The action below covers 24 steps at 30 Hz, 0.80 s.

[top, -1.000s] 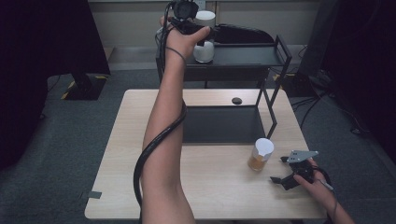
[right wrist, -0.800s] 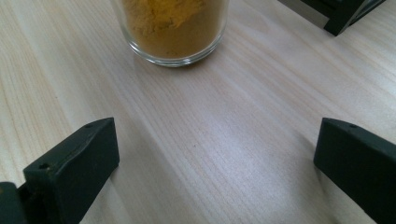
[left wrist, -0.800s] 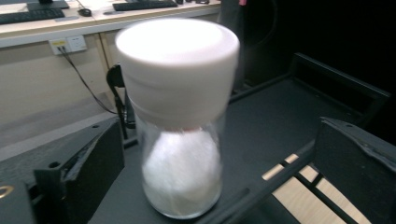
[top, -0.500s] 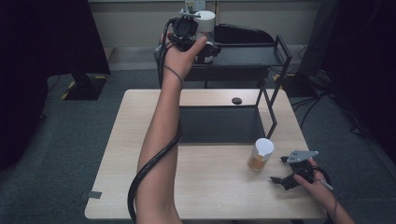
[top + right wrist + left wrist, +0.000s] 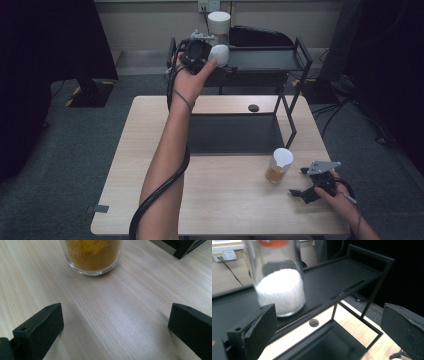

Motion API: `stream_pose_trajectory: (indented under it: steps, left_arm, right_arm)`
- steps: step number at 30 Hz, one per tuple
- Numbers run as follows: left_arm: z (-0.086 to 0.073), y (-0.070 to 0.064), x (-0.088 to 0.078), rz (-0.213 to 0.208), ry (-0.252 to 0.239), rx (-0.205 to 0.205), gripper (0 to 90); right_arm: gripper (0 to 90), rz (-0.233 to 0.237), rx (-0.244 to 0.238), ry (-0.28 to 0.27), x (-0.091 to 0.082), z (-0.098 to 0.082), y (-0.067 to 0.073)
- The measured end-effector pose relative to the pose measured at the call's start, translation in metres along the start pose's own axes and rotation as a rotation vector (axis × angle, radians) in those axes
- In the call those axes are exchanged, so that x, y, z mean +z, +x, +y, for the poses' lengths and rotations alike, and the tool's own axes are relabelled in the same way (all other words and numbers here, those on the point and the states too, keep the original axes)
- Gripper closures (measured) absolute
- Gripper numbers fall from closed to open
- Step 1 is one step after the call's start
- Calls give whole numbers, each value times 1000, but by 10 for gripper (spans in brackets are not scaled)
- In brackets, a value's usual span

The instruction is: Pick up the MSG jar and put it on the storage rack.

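While my left arm reaches far forward over the table (image 5: 150,150), I hold my left gripper (image 5: 196,54) up at the black metal shelf (image 5: 270,59) that stands at the table's far edge. Its jaws are spread wide with nothing between them. Seen from the left gripper view, a clear jar of white powder (image 5: 280,290) stands upright on the shelf's top deck, just ahead of my left-hand jaw and slightly outside the gap; it has an orange top at the edge of the frame. From above, the same jar (image 5: 218,30) sits just beyond my hand, near the shelf's left end. Below the deck I can see the shelf's dark lower tray (image 5: 332,345) and a small round dark spot (image 5: 314,322) on the wood beside it.

My right gripper (image 5: 312,186) rests low over the near right corner of the table, held in my right hand (image 5: 340,200). Its jaws are also wide apart and grip nothing; bare wood lies between them. Straight ahead of them, a glass jar of yellow-brown powder (image 5: 93,255) stands upright on the tabletop, apart from both jaws. From the high view this jar (image 5: 279,166) has a white lid and stands just left of my right gripper, in front of the shelf's lower tray.
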<state>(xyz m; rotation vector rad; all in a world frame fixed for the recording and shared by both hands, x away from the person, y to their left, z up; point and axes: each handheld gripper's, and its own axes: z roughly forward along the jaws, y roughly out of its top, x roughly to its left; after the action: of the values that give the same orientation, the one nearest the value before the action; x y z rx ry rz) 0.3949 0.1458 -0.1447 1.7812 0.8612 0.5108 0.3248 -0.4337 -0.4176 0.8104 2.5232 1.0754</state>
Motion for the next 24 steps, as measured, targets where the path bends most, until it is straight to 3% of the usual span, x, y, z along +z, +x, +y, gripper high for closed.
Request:
stream_pose_trajectory:
  steps: [8, 24]
  left_arm:
    - [-18, -2, -9, -13, 3, 22, 4]
    - [-67, 6, -4, -59, 23, 23, 4]
  right_arm:
    - [0, 0, 0, 0, 0, 0, 0]
    - [0, 0, 0, -1, 0, 0, 0]
